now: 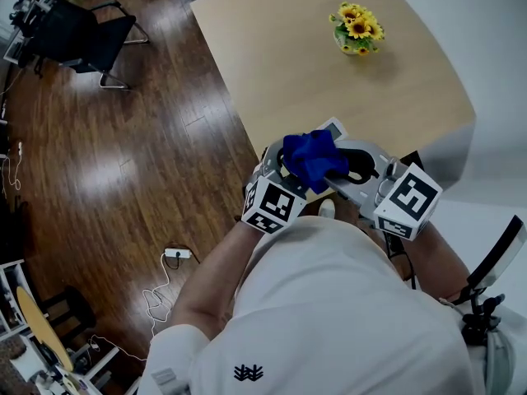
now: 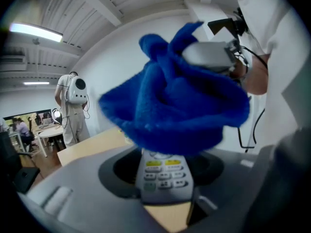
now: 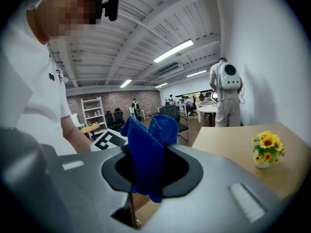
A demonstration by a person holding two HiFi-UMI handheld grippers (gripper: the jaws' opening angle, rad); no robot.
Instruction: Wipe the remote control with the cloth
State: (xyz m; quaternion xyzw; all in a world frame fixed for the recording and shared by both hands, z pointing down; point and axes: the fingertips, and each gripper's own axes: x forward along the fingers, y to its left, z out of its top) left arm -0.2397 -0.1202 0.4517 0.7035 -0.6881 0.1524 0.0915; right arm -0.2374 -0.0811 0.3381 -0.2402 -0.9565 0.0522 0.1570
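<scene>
In the head view both grippers meet over the near edge of the table. My left gripper is shut on a grey-white remote control, whose far end sticks out past the cloth. My right gripper is shut on a bunched blue cloth that lies on top of the remote. In the left gripper view the remote sits keypad up between the jaws of the left gripper, and the cloth covers its far half. In the right gripper view the cloth is pinched upright in the right gripper.
A light wooden table carries a small pot of yellow flowers at its far side. Left of it is dark wood floor with a black chair and a power strip. A person with a white backpack stands in the room.
</scene>
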